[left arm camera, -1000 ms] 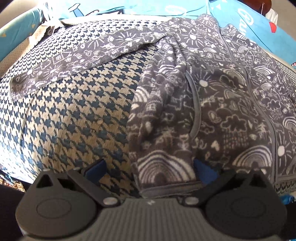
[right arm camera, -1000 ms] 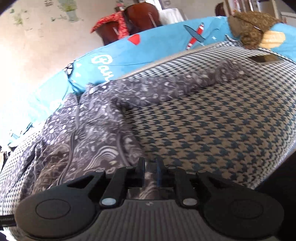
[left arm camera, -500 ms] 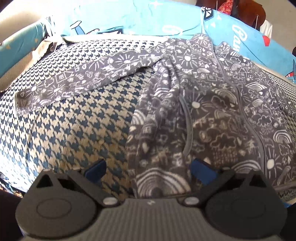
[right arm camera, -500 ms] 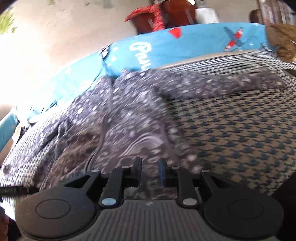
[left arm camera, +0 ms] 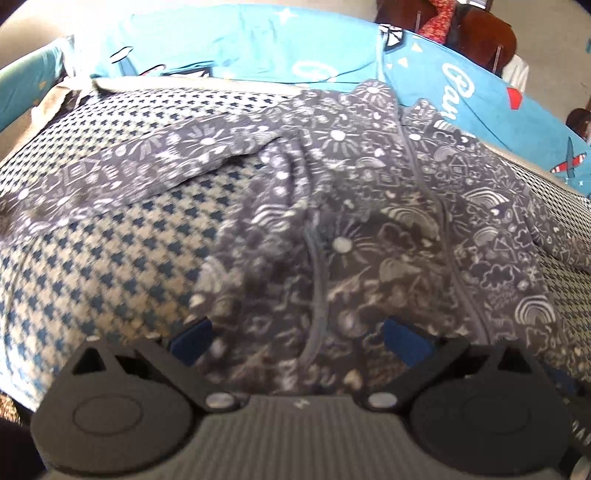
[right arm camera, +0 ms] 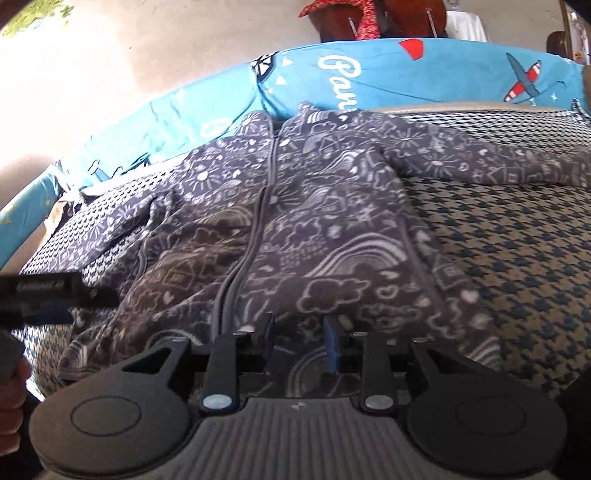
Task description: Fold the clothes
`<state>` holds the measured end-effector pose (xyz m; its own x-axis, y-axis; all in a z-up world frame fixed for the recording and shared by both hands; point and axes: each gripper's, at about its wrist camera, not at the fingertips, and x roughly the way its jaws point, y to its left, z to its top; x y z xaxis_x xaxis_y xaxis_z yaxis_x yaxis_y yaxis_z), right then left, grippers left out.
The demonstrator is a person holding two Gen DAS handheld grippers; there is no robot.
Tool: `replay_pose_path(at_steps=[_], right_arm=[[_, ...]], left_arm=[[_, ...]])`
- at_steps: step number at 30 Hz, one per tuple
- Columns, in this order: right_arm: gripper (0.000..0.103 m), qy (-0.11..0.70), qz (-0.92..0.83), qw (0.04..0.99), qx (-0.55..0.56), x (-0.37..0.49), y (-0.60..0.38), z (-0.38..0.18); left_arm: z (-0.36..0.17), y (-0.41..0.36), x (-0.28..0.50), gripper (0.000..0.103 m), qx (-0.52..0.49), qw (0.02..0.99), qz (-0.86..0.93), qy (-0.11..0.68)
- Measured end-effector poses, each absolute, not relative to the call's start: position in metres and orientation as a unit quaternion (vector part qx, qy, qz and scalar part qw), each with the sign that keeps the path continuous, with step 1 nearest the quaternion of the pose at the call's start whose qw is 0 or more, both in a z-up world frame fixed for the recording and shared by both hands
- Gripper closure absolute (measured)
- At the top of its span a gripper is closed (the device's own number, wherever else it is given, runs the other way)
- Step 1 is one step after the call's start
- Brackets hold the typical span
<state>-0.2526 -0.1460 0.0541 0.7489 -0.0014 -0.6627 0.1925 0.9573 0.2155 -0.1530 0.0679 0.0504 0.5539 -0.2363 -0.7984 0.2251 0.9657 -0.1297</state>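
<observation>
Opening now: right tool (right arm camera: pixel 298 341), jaws parting, blue pads a narrow gap apart. Jacket hem lies under and between them; pads look clear of the cloth, nothing pinched.

Left tool (left arm camera: pixel 297 338) is spread wide, blue pads far apart at 7 and 5 o'clock of the lower frame. Cloth sits between them, not clamped. That view is blurred near the hem, so contact with the fabric is unclear.

Task item: grey jacket (right arm camera: pixel 325 236) with white doodle print (rainbows, clouds, suns), lying front up on the houndstooth cover (right arm camera: pixel 517 266). Zipper (right arm camera: pixel 255 229) runs from the hem near the right tool up toward 12 o'clock to the collar. In the left wrist view the same jacket (left arm camera: pixel 388 221) fills centre and right.

Left-side panel near the hem is rumpled and bunched, not flat.

One sleeve (left arm camera: pixel 122 177) stretches out toward 9–10 o'clock in the left wrist view, flat on the cover. The other sleeve (right arm camera: pixel 491 162) runs toward 2–3 o'clock in the right wrist view, also flat.

At 9 o'clock of the right wrist view, the left tool's black body pokes in, with part of a hand (right arm camera: pixel 11 402) at 8 o'clock.

Far side: blue bedding (right arm camera: pixel 406 77) with plane prints and white script, collar touching it. Beyond, at 12 o'clock, a brown chair (right arm camera: pixel 373 18) with red cloth.
</observation>
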Motion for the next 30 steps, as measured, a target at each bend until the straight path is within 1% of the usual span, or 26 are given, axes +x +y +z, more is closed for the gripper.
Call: replay_pose_path(at_steps=[1,3,5,12,16,19,25,30], right_arm=[[0.07,0.352,-0.051,0.925,0.134,-0.251,-0.144,0.053],[0.063,0.356,-0.05,0.925,0.128,-0.249,-0.14,0.05],[0.061,0.359,-0.05,0.924,0.121,-0.248,-0.136,0.048],[0.06,0.373,-0.043,0.922,0.099,-0.248,-0.132,0.045],[0.06,0.378,-0.038,0.919,0.107,-0.249,-0.134,0.045],[0.06,0.379,-0.037,0.919,0.105,-0.25,-0.133,0.046],[0.059,0.379,-0.038,0.919,0.105,-0.248,-0.132,0.045],[0.059,0.38,-0.037,0.918,0.105,-0.248,-0.133,0.045]], left_arm=[[0.049,0.064,-0.152,0.0,-0.002,0.881,-0.134,0.453],[0.045,0.055,-0.149,0.0,0.012,0.88,-0.131,0.457],[0.037,0.049,-0.146,0.0,0.03,0.877,-0.117,0.466],[0.026,0.044,-0.156,0.0,0.066,0.875,-0.099,0.469],[0.03,0.05,-0.157,0.0,0.045,0.872,-0.107,0.475],[0.037,0.051,-0.155,0.0,0.026,0.877,-0.118,0.465],[0.045,0.035,-0.129,0.0,0.023,0.884,-0.126,0.449],[0.041,0.017,-0.104,0.0,0.036,0.885,-0.129,0.446]])
